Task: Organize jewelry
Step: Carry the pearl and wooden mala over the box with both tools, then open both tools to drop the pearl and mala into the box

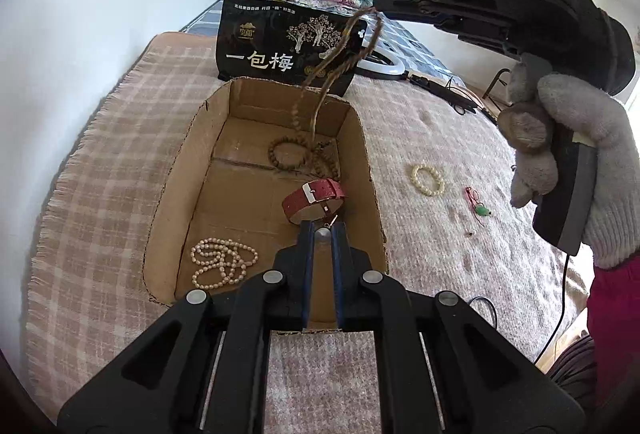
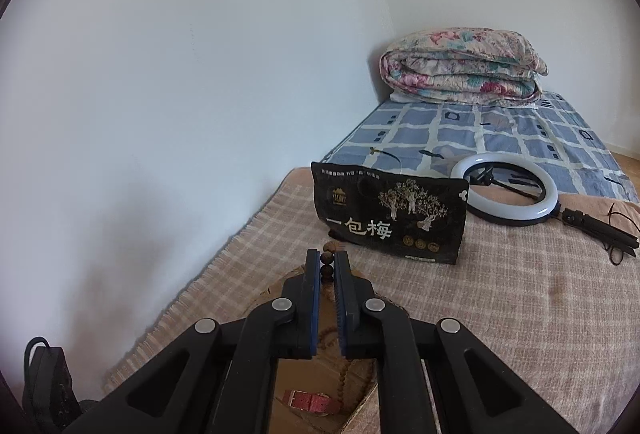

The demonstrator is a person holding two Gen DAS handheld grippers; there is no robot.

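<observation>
Home bedroom: bed w/ checked sheet [image 2: 500,137], folded floral quilt [image 2: 460,69].

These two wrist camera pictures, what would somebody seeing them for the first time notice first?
Probably the long brown bead strand dangling from the right gripper, its lower end trailing into the open cardboard box on the bed. Next, the red watch in the box just ahead of the left gripper, with a pearl necklace heaped in the near left corner. A black snack bag stands behind the box.
</observation>
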